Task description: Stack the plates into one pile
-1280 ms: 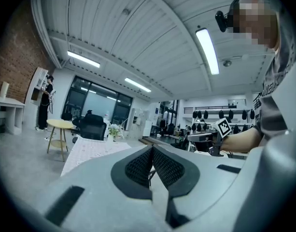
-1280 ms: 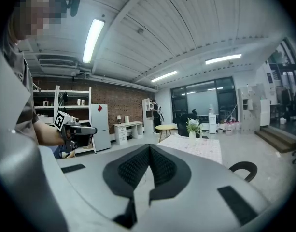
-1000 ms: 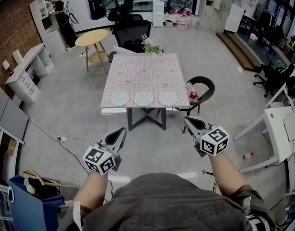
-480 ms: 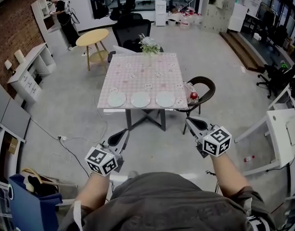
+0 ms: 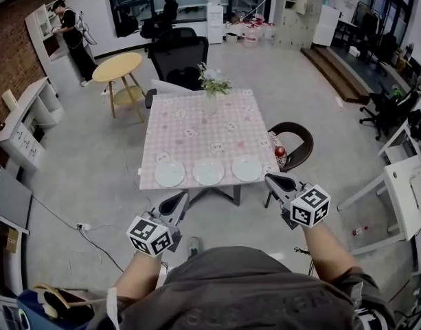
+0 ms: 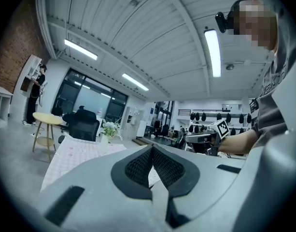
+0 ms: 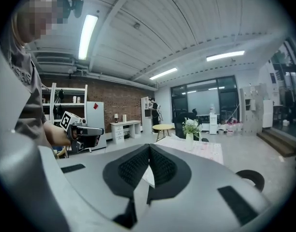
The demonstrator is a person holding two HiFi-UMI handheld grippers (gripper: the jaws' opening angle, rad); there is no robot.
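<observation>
Your surface [image 5: 196, 126]: three plates [image 5: 209, 172] in a row along the near edge. Your left gripper [image 5: 181, 198] and right gripper [image 5: 270, 179]: each pressed together, empty.

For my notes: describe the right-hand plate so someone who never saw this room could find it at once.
Mid-room stands a square table with a pink patterned cloth. Three white plates lie in a row along its near edge, apart from each other. The right plate is the end one nearest the dark round chair at the table's right corner.
</observation>
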